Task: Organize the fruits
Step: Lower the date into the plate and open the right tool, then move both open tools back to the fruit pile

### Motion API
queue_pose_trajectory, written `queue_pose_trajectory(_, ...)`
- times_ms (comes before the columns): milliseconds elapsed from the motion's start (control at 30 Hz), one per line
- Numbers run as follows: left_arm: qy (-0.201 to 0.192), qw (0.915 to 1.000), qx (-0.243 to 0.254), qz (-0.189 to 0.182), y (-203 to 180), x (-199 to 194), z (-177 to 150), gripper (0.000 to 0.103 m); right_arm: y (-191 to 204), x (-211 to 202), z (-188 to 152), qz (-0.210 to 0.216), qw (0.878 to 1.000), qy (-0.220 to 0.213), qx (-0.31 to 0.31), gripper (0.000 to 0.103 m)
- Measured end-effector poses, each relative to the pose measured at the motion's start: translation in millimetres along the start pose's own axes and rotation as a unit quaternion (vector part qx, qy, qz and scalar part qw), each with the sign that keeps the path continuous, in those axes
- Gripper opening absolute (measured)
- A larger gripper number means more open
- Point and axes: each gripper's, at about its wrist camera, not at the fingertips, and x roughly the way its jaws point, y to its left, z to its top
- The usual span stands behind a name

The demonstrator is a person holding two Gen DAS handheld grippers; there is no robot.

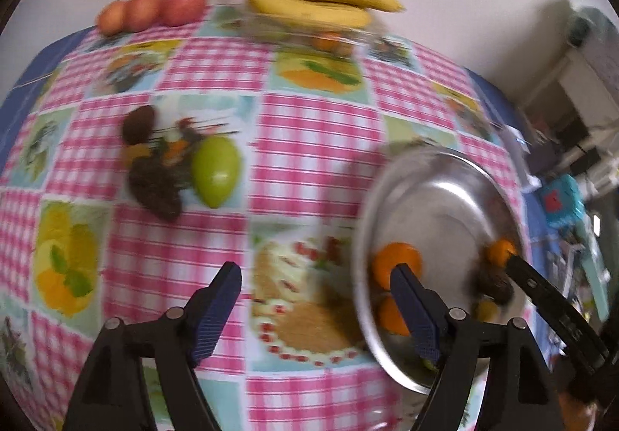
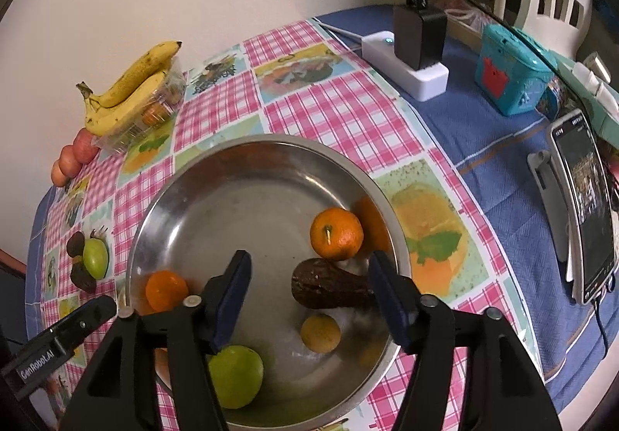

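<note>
1. Right gripper (image 2: 307,295) hangs over the steel bowl (image 2: 247,148), pointing steeply down, jaws spread wide with nothing between the pads. Likely reads as a release over the bowl or a line-up for the next pick.
2. Inside the bowl, near that gripper: a dark avocado (image 2: 329,286) just beside the right pad, a stemmed orange (image 2: 336,233) behind it, a small yellowish fruit (image 2: 320,333) in front, a green apple (image 2: 236,377) low at the near wall, and another orange (image 2: 166,289) on the left side. The bowl is evidently the collection point; its curved wall keeps round fruit from rolling off.
3. Left gripper (image 1: 315,309) sits at the bowl's left rim, over the checked tablecloth (image 1: 309,144), jaws also wide and empty. The frame is motion-blurred. It faces the loose fruit, so that is probably its next target.
4. Still out on the table: a green mango-like fruit (image 1: 216,175) touching a cluster of dark fruits (image 1: 154,183), well apart from the bowl.
5. Farther back by the wall: bananas (image 1: 317,1) resting on a clear plastic box (image 1: 294,30), and a row of three reddish apples (image 1: 151,9).
6. Judgement: task partly done; the cluster and the back-row fruit remain.
7. Risk: power strip (image 2: 406,59) and phone (image 2: 584,206) sit on the right side, away from the working path.
</note>
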Motion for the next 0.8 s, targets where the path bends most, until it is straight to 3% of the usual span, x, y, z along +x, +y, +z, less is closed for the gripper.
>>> queue_pose_trajectory(67,-0.004,0.9994,-0.02,0.026,11,0,0,0.084,2,1,0,-0.002,1.0,0.0,-0.005,0.082)
queue_pose_trajectory(167,-0.016,0.9971,-0.047,0.058,26,-2,2,0.103,5,2,-1,-0.004,1.0,-0.004,-0.012,0.087)
queue_pose_trajectory(200,-0.022,0.9962,-0.053,0.066,30,-3,2,0.103,6,1,-1,-0.005,1.0,-0.006,-0.014,0.092)
queue_pose_trajectory(400,-0.044,0.9909,-0.057,0.114,45,-9,8,0.103,12,2,-3,0.001,1.0,-0.009,-0.018,0.092)
queue_pose_trajectory(800,-0.034,0.9901,-0.054,0.125,58,-5,10,0.103,32,-2,-3,0.007,0.999,-0.021,-0.047,0.092)
